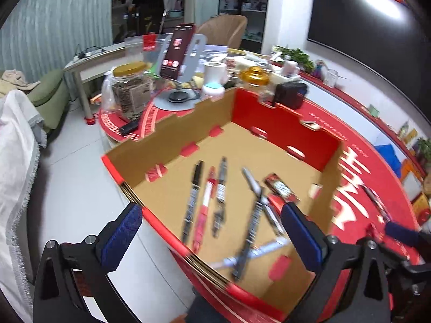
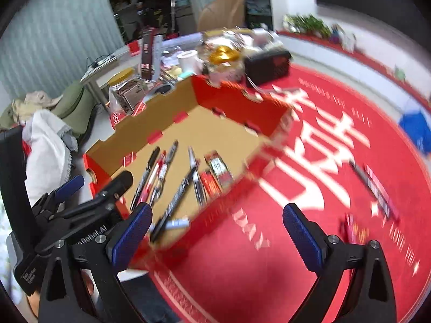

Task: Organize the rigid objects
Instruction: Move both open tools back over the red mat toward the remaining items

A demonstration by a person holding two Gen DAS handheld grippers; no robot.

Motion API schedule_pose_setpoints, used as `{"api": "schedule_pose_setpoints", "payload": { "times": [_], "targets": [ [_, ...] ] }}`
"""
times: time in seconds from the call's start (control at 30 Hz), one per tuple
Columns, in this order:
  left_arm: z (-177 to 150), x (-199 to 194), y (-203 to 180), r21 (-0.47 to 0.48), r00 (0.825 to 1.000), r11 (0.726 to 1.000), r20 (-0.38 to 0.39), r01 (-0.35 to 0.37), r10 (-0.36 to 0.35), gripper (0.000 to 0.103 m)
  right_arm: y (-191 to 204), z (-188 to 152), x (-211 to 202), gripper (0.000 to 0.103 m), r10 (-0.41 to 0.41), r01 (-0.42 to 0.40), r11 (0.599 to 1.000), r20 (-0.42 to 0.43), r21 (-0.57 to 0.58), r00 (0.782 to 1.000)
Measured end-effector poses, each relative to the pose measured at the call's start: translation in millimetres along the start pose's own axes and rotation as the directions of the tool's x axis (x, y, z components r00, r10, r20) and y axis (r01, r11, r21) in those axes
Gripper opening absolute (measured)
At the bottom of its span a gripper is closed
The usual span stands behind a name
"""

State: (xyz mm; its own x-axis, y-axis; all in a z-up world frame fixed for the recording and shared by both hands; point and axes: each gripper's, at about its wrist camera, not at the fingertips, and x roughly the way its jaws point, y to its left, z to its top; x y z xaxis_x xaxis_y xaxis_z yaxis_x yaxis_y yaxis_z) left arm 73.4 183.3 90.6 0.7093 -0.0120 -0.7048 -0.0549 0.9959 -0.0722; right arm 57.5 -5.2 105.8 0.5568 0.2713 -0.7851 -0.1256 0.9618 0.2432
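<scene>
Pens: several lie loose on the box floor, a black marker (image 1: pixel 193 202), a red one (image 1: pixel 203 207) and a grey one (image 1: pixel 221 188) side by side, a long dark pen (image 1: pixel 252 231) crossing a white one (image 1: pixel 256 253) near the front wall.
Table (image 2: pixel 242 255): round, red cloth with white lettering, under the box.
Box (image 1: pixel 172 132): open cardboard tray, red outside, brown inside, at the table's edge.
Left gripper (image 1: pixel 212 239): jaws spread wide, nothing between them, above the box's near corner.
Right gripper (image 2: pixel 215 234): jaws spread wide, empty, over the cloth just right of the box.
Jar (image 1: pixel 129 88): yellow lid, behind the box.
Stray pens (image 2: pixel 377 188): on the cloth, well right of the box.
</scene>
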Motion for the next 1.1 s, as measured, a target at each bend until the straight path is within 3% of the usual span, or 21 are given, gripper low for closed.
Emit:
{"api": "schedule_pose_setpoints", "payload": {
  "times": [0.27, 0.4, 0.53, 0.7, 0.9, 1.1],
  "targets": [
    [-35, -42, -26, -0.017, 0.992, 0.991, 0.000, 0.130, -0.130, 0.103, -41, -56, -25, 0.098, -0.028, 0.039, 0.991, -0.079, 0.131, 0.997],
    [-54, -55, -44, 0.021, 0.992, 0.992, -0.036, 0.121, -0.120, 0.103, -50, -80, -35, 0.098, -0.087, 0.100, 0.985, -0.099, 0.139, 0.991],
    [-78, -70, -67, 0.123, 0.993, 0.986, -0.050, 0.113, -0.108, 0.103, -61, -112, -49, 0.098, -0.121, 0.137, 0.977, -0.103, 0.165, 0.987],
    [-105, -70, -97, 0.230, 0.979, 0.956, -0.132, 0.183, -0.155, 0.103, -92, -152, -61, 0.098, -0.140, 0.169, 0.954, -0.129, 0.248, 0.982],
    [-118, -55, -129, 0.240, 0.953, 0.940, -0.243, 0.241, -0.182, 0.103, -140, -187, -82, 0.098, -0.135, 0.180, 0.898, -0.138, 0.402, 0.981],
    [-106, -38, -192, 0.254, 0.946, 0.929, -0.252, 0.268, -0.204, 0.103, -175, -200, -106, 0.098, -0.174, 0.199, 0.855, -0.097, 0.478, 0.980]
  ]
}}
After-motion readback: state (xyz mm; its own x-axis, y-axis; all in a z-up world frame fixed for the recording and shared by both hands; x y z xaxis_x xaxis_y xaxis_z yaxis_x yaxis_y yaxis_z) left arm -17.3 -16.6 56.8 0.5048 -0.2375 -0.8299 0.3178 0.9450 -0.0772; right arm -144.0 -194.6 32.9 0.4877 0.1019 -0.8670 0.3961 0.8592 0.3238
